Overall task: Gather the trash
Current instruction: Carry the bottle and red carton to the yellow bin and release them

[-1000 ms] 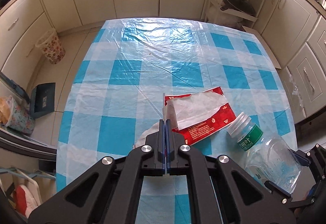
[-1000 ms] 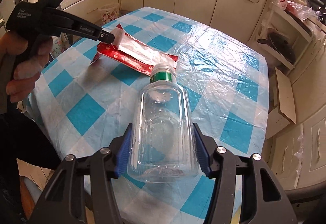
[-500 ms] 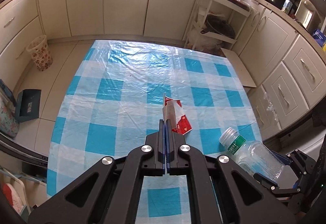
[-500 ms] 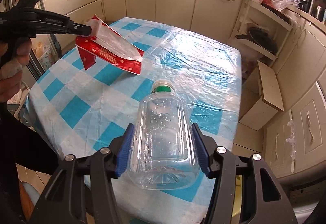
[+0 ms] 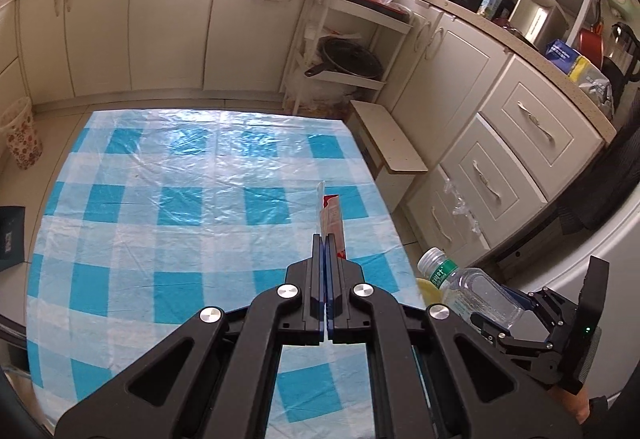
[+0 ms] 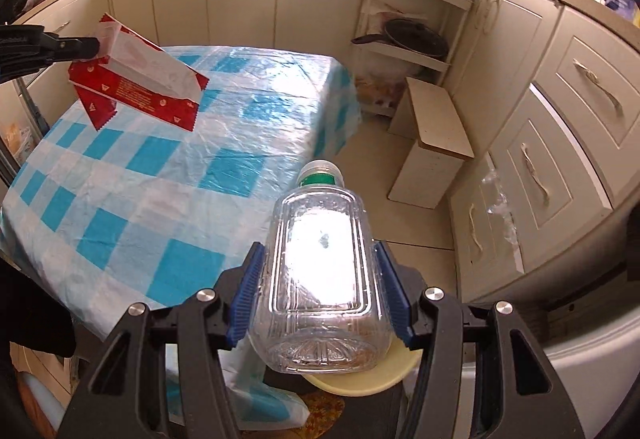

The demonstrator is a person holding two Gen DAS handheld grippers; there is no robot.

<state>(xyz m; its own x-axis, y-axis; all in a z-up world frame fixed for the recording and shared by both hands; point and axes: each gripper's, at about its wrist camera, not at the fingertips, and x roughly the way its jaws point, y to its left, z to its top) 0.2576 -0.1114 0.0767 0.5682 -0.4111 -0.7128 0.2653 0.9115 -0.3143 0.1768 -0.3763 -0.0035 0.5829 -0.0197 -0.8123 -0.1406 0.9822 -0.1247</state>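
My left gripper (image 5: 325, 239) is shut on a red and white wrapper (image 5: 331, 217) and holds it in the air above the blue checked table (image 5: 160, 207). In the right wrist view the wrapper (image 6: 140, 87) hangs from the left gripper (image 6: 94, 47) at upper left. My right gripper (image 6: 320, 279) is shut on a clear plastic bottle (image 6: 320, 271) with a green label and white cap, held past the table's near right corner. The bottle also shows in the left wrist view (image 5: 468, 291), with the right gripper (image 5: 532, 315) behind it.
A pale yellow round rim (image 6: 360, 375) shows just under the bottle. A low white stool (image 6: 432, 143) stands on the floor right of the table. Cream cabinets (image 5: 172, 19) and drawers (image 5: 520, 143) ring the room. A flowered bin (image 5: 20, 135) stands at far left.
Both grippers have lifted and pulled back from the table. The wrapper has risen off the cloth. The bottle has moved out past the table's right edge, over the yellow rim.
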